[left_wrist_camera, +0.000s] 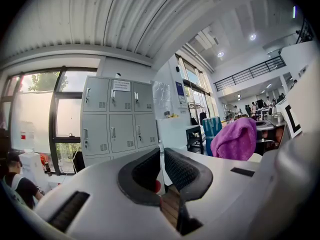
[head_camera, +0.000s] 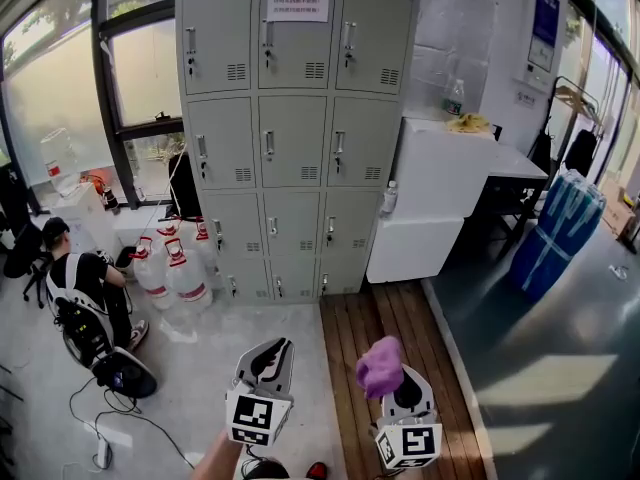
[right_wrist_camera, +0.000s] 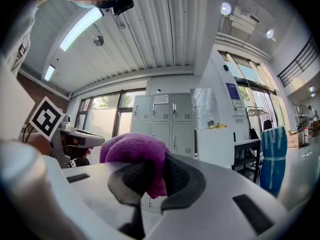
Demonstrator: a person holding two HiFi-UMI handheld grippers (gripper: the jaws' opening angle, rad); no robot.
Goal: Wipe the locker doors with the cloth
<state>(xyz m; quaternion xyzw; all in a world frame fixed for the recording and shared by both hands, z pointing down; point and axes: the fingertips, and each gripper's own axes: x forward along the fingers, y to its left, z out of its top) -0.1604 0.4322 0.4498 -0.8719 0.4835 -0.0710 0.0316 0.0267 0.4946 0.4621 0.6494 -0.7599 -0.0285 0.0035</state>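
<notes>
A grey bank of lockers point(head_camera: 293, 138) stands against the far wall, several doors wide and high, all doors shut. It also shows in the left gripper view as lockers point(left_wrist_camera: 117, 119) and in the right gripper view as lockers point(right_wrist_camera: 162, 116). My right gripper point(head_camera: 397, 386) is shut on a bunched purple cloth point(head_camera: 381, 366), held low and well short of the lockers. The cloth point(right_wrist_camera: 132, 151) bulges above the right gripper point(right_wrist_camera: 155, 166). My left gripper point(head_camera: 270, 353) is beside it, its jaws together and holding nothing; its tips point(left_wrist_camera: 161, 151) meet. The cloth point(left_wrist_camera: 235, 139) shows at its right.
A person point(head_camera: 80, 278) sits on the floor at the left, near water jugs point(head_camera: 170, 268) and floor cables point(head_camera: 100, 408). A white cabinet point(head_camera: 440, 198) adjoins the lockers' right side. Wooden decking point(head_camera: 385, 368) runs under my right gripper. A blue wrapped bundle point(head_camera: 560, 228) stands far right.
</notes>
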